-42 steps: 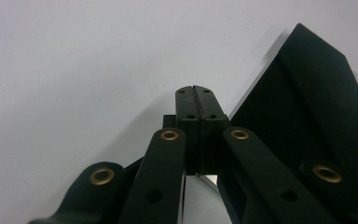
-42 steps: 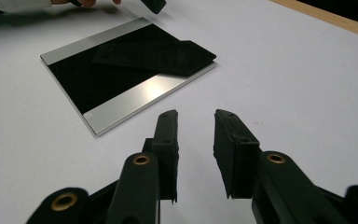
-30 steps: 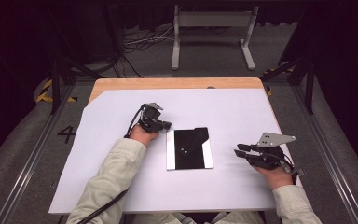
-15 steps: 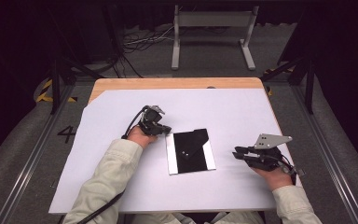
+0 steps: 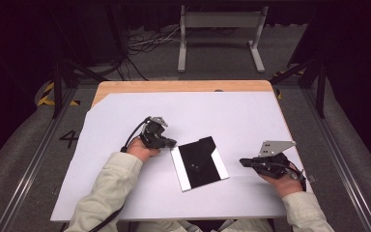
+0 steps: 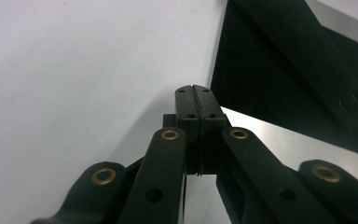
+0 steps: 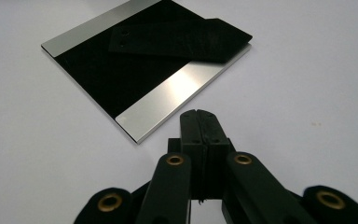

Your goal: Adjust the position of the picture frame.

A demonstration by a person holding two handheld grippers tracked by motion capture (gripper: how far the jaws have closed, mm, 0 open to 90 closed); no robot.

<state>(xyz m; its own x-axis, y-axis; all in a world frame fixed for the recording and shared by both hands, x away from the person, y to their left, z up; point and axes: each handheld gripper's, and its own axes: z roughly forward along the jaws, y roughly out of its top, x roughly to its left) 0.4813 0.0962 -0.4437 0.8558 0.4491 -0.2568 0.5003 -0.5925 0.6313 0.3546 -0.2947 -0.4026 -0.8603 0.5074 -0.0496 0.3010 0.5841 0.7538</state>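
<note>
White desk (image 5: 125, 121) is seen bearing a black-and-silver plate (image 5: 200, 163). Left gripper (image 5: 166, 142), jaws together, is pressed near its corner; right gripper (image 5: 245, 162)'s jaws have just been closing, nothing between. Plate could be shoved askew by an unopposed nudge.

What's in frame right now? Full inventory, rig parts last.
metal plate: 1, silver edges with black middle, centre of the white sheet
black strip: 1, black, two small holes, lying on the plate
white sheet: 1, white, covering the table
table: 1, wood, far edge showing
metal frame: 1, grey, on the floor beyond the table
left gripper: 1, black, at the plate's left corner, jaws shut, empty
right gripper: 1, black, right of the plate, jaws just closed, empty
sleeves: 2, pale, bottom edge
</note>
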